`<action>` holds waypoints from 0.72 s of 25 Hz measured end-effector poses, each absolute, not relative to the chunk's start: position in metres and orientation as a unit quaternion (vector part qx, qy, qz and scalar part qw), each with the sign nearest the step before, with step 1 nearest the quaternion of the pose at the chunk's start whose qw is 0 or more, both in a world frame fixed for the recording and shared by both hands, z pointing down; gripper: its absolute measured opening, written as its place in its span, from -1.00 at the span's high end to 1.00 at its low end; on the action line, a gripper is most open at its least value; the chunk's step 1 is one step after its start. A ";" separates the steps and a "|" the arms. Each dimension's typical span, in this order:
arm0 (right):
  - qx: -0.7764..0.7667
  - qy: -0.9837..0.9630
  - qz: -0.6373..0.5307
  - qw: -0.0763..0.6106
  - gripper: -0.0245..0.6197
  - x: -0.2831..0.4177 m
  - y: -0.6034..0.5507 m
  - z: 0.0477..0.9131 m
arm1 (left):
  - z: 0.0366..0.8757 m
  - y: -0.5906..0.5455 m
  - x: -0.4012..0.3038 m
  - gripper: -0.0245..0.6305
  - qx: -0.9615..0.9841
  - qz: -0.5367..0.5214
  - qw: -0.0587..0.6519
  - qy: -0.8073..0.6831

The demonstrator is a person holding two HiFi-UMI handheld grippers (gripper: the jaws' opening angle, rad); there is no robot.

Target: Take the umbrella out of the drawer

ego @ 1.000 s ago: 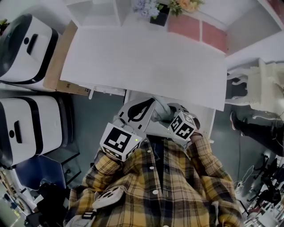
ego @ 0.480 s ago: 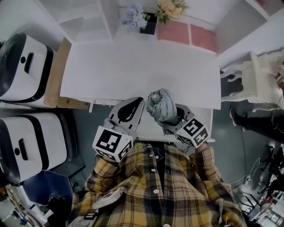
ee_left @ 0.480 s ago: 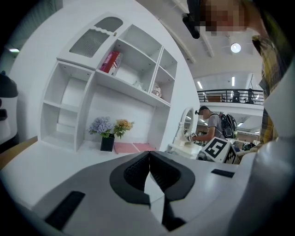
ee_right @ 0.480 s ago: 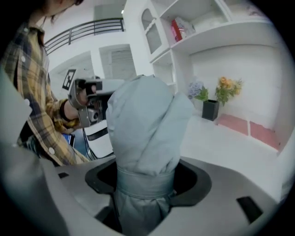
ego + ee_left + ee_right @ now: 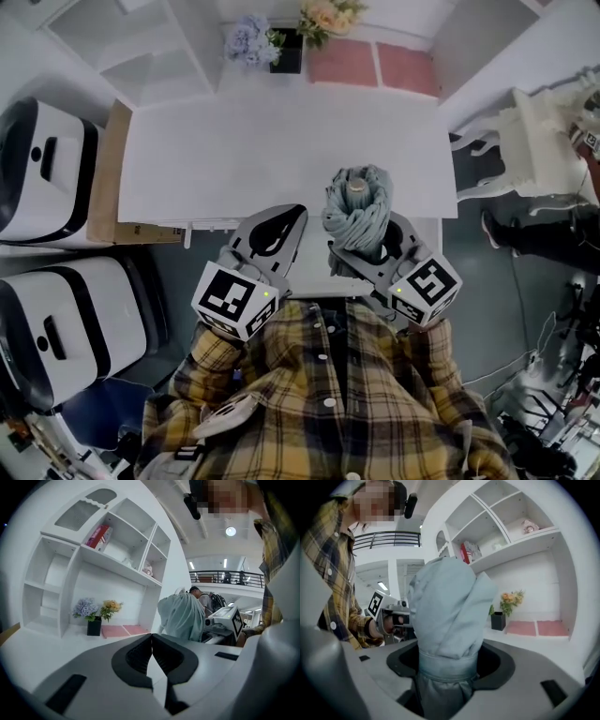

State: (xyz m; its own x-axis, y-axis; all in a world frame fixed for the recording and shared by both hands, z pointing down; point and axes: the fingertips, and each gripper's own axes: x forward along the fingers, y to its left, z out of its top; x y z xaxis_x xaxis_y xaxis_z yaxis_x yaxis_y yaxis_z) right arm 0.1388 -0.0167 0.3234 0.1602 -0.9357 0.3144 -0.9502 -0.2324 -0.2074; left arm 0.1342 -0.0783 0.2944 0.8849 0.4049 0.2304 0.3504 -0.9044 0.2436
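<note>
A folded pale grey-blue umbrella (image 5: 357, 214) stands upright in my right gripper (image 5: 367, 246), whose jaws are shut on its lower part just past the near edge of the white desk (image 5: 281, 141). From the right gripper view the umbrella (image 5: 444, 634) fills the middle, pinched between the jaws. My left gripper (image 5: 277, 228) is beside it on the left, shut with nothing in it. From the left gripper view the umbrella (image 5: 182, 617) shows to the right, above the closed jaws. The drawer itself is hidden under the grippers.
A black pot of flowers (image 5: 286, 47) and two pink pads (image 5: 373, 64) lie at the desk's back. White shelving (image 5: 93, 569) rises behind it. Two white-and-black appliances (image 5: 47, 169) stand at the left, a white chair (image 5: 534, 131) at the right.
My right gripper has lifted the umbrella up and forward, from low beside the body to above the desk's near edge. The left gripper has stayed close alongside.
</note>
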 end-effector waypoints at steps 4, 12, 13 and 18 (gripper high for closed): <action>0.781 -0.601 0.169 -0.013 -0.06 0.144 -0.005 0.306 | 0.288 -0.063 0.138 0.86 0.963 0.135 0.091 0.217; 0.795 -0.586 0.132 -0.085 -0.06 0.147 0.013 0.272 | 0.277 -0.043 0.137 0.86 0.956 0.132 0.072 0.251; 0.796 -0.585 0.130 -0.087 -0.06 0.147 0.013 0.271 | 0.275 -0.043 0.137 0.86 0.956 0.131 0.069 0.253; 0.798 -0.585 0.125 -0.069 -0.06 0.142 0.016 0.271 | 0.267 -0.042 0.139 0.86 0.958 0.124 0.058 0.253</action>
State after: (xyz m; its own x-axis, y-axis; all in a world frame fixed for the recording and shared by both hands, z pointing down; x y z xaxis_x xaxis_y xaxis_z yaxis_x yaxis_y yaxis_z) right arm 0.1421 0.0158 0.2707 0.2840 -0.9516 0.1177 -0.9170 -0.3055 -0.2564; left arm 0.1391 -0.0422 0.2673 0.8417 0.4985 0.2077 0.4699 -0.8655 0.1733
